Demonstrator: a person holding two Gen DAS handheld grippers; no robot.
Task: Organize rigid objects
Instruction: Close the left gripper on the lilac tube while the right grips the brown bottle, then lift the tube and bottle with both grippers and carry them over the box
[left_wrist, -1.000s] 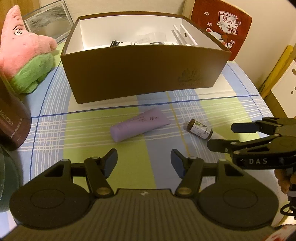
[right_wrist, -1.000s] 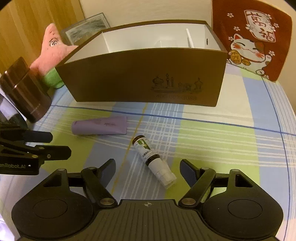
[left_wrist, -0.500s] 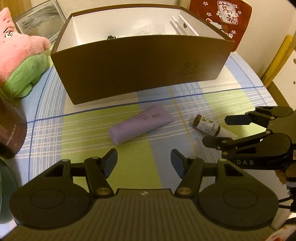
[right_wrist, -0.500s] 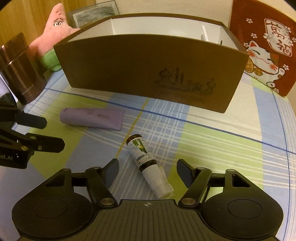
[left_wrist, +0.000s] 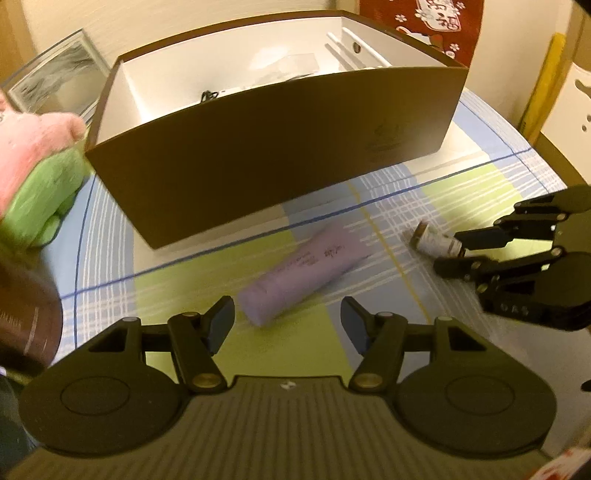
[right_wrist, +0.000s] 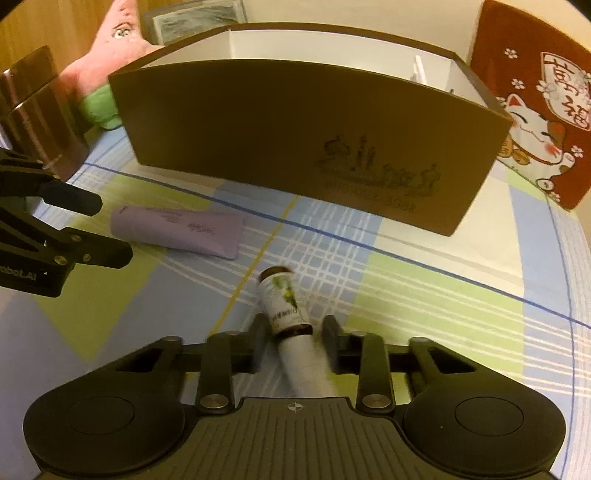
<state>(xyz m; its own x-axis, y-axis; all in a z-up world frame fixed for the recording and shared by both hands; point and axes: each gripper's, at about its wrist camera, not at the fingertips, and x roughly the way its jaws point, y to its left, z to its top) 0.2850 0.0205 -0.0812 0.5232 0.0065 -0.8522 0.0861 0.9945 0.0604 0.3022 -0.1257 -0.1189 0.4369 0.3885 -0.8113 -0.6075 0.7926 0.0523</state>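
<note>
A small brown bottle with a white cap lies on the checked cloth. My right gripper is shut on its cap end, and the left wrist view shows the same grip with the bottle sticking out of the right gripper. A lilac tube lies flat in front of the brown box. My left gripper is open just short of the tube's near end, touching nothing. The right wrist view has the tube beside the left gripper, below the box.
The open box holds white items and a dark cable. A pink and green plush and a dark brown canister stand at the left. A red lucky-cat cloth lies at the right, a framed picture behind.
The right jaws have come together on the bottle's cap end. My left gripper has moved down and closer to the lilac tube, still open. Both views have rolled a little.
</note>
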